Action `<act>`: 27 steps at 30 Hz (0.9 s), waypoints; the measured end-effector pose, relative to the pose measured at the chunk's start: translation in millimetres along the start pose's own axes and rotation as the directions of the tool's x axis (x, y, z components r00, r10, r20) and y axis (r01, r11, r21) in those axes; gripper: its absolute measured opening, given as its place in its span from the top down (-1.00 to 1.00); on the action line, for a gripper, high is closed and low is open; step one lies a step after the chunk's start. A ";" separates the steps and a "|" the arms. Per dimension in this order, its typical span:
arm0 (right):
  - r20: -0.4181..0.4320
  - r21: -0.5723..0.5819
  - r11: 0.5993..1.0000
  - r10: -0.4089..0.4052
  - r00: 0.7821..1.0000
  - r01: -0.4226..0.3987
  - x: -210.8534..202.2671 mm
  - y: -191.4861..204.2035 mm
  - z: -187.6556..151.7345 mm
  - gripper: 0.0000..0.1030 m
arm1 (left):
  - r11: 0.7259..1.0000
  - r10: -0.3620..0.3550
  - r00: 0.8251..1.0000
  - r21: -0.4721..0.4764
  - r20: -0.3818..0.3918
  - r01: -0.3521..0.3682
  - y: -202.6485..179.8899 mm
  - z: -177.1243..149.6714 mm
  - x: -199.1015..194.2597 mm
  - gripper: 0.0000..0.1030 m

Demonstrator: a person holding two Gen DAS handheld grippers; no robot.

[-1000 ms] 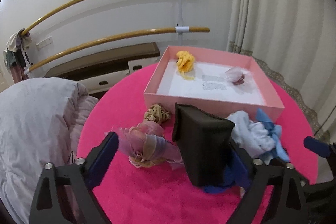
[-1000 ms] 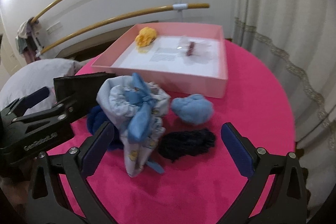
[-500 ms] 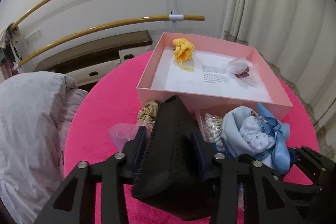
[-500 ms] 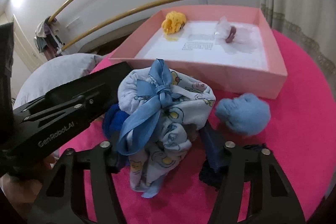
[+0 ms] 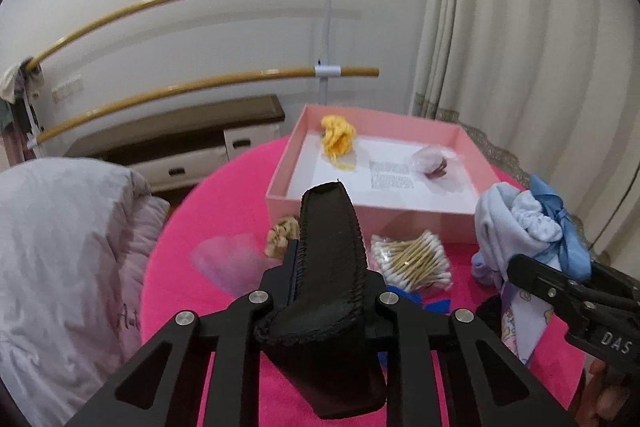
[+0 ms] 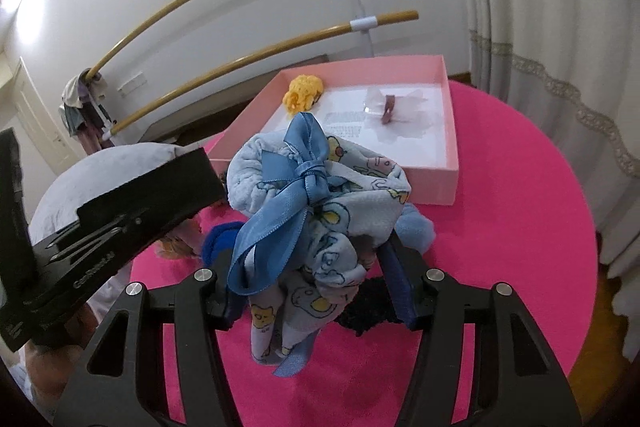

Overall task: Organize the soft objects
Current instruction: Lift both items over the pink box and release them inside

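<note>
Black pouch [image 5: 332,267] pinched by left gripper [image 5: 332,283], right gripper [image 6: 312,267] clamping blue-ribboned cloth [image 6: 320,211], cotton swabs [image 5: 412,259] left-view only

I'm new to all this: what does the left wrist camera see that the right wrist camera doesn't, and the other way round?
Only the left wrist view shows the packet of cotton swabs, the beige scrunchie and the left gripper shut on a black pouch.

Only the right wrist view shows the black scrunchie and the right gripper clamping the blue printed cloth bundle from behind.

Both show the pink box, the yellow scrunchie inside it, and the pink tablecloth.
</note>
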State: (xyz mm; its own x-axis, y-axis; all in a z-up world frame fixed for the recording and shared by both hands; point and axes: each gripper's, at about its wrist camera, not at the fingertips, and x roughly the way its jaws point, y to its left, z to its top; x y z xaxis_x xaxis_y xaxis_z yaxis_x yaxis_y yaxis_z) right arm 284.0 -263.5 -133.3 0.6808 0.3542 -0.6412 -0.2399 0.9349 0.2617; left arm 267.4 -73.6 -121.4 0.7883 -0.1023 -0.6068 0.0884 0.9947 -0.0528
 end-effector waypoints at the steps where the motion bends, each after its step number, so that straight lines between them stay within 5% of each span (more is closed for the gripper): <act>1: 0.008 -0.007 1.000 -0.006 1.000 0.006 -3.7 2.6 1.0 -0.06 | 1.000 0.001 1.000 0.007 0.014 -0.002 -0.9 -1.3 -7.4 0.69; 13: 0.080 -0.050 0.998 -0.033 0.996 0.037 -37.4 24.8 8.9 -0.05 | 1.000 0.008 0.996 0.013 0.090 -0.009 0.4 -16.9 -72.3 0.70; 27: 0.124 -0.079 0.996 -0.042 0.991 0.052 -48.8 31.6 27.1 -0.05 | 1.000 -0.023 0.993 0.022 0.112 0.020 4.4 1.4 -80.7 0.70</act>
State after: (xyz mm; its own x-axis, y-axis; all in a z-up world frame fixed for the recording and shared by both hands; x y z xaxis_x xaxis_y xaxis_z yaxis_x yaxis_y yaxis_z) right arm 262.0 -251.9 -74.2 0.7710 0.3091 -0.5568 -0.2584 0.9509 0.1701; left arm 205.0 -61.0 -71.6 0.8493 -0.1257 -0.5127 0.1181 0.9919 -0.0475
